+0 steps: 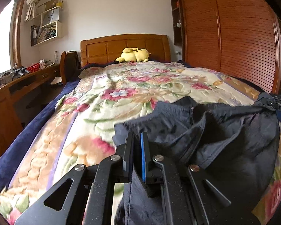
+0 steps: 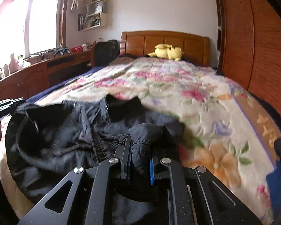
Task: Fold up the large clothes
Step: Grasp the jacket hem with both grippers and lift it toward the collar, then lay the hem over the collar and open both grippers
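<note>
A large dark navy garment (image 1: 225,131) hangs slack between my two grippers over the near end of the bed. In the left wrist view my left gripper (image 1: 137,136) is shut on one edge of the cloth, which runs down between the black fingers. My right gripper (image 1: 268,103) shows at the far right, clamped on the other end. In the right wrist view the right gripper (image 2: 139,144) is shut on a bunched fold of the garment (image 2: 65,136). The left gripper (image 2: 11,102) shows at the left edge, holding its end of the cloth.
The bed carries a floral blanket (image 1: 131,93) over a dark blue sheet (image 1: 28,135). A yellow plush toy (image 1: 134,55) lies by the wooden headboard (image 1: 125,46). A wooden desk (image 1: 18,88) with clutter stands along the left, a slatted wardrobe (image 1: 234,33) along the right.
</note>
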